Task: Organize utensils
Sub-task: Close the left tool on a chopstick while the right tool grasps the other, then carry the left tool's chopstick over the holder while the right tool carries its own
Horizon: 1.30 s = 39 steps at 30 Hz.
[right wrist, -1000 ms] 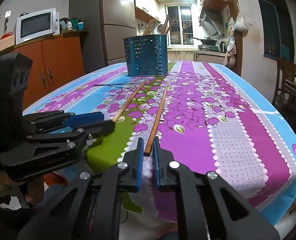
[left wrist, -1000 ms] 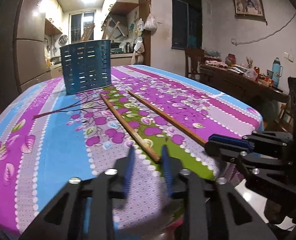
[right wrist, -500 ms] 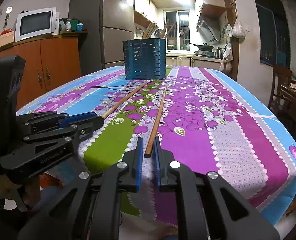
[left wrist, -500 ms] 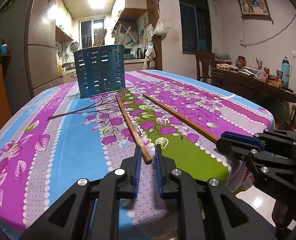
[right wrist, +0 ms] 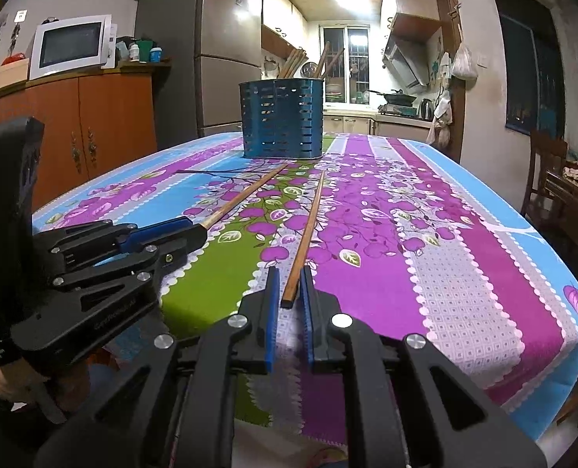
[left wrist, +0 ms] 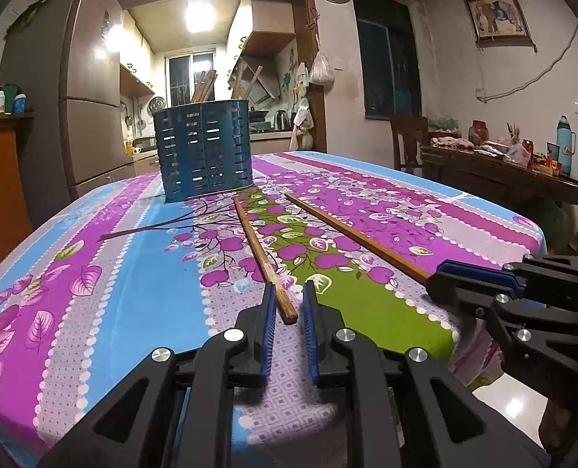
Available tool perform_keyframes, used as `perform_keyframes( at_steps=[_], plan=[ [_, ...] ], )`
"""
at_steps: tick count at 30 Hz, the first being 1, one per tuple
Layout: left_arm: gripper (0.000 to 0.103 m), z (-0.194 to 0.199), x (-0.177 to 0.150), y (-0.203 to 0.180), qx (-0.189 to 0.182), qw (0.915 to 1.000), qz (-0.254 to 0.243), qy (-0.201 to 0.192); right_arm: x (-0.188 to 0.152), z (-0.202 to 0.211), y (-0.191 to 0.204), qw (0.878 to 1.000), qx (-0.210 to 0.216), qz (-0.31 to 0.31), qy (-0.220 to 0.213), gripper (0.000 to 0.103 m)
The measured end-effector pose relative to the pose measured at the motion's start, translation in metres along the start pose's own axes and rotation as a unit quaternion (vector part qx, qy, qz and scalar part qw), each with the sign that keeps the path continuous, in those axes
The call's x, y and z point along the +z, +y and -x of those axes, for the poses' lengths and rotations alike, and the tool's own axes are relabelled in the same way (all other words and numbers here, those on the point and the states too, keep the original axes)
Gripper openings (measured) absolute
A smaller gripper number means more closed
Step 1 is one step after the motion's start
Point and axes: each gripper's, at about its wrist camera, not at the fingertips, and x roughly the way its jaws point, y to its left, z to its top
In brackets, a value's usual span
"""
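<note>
Two wooden chopsticks lie on a flowered tablecloth (left wrist: 94, 257) before one blue slotted utensil holder (left wrist: 205, 152) that already has several sticks in it. The left gripper (left wrist: 289, 304) is closing around the near end of the left chopstick (left wrist: 259, 253); the right gripper (right wrist: 289, 292) is clamped on the right chopstick (right wrist: 308, 226). Lettering on the gripper is too small to read.

I note: left gripper (left wrist: 289, 312) closing around near chopstick (left wrist: 263, 261); right gripper (left wrist: 441, 273) at second chopstick (left wrist: 351, 234); blue slotted utensil holder (left wrist: 205, 152) behind, on floral tablecloth (left wrist: 94, 273).
</note>
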Motion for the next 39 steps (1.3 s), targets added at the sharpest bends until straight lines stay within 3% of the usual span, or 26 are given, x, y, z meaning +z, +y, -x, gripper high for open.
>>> perform_keyframes(
  at_steps=[10, 17, 26, 30, 39],
  plan=[
    [0.007, 0.01, 0.002, 0.001, 0.009, 0.9999, 0.004, -0.007, 0.001, 0.005, -0.002, 1.0, 0.001, -0.007, -0.004, 0.006],
    [0.007, 0.048, 0.029, 0.003, 0.028, 0.9969, -0.011, -0.073, 0.021, 0.026, -0.007, 0.999, -0.005, 0.005, -0.032, 0.005],
    [0.007, 0.084, 0.088, -0.002, 0.041, 0.9838, -0.034, -0.171, 0.085, 0.047, -0.018, 0.995, -0.002, 0.038, -0.095, 0.005],
    [0.007, 0.086, 0.112, -0.001, 0.049, 0.9791, -0.04, -0.193, 0.115, 0.045, -0.022, 0.993, 0.005, 0.051, -0.109, 0.005],
    [0.007, 0.084, 0.151, 0.007, 0.044, 0.9767, -0.054, -0.203, 0.168, 0.029, -0.038, 0.993, 0.032, 0.042, -0.104, 0.005]
  ],
)
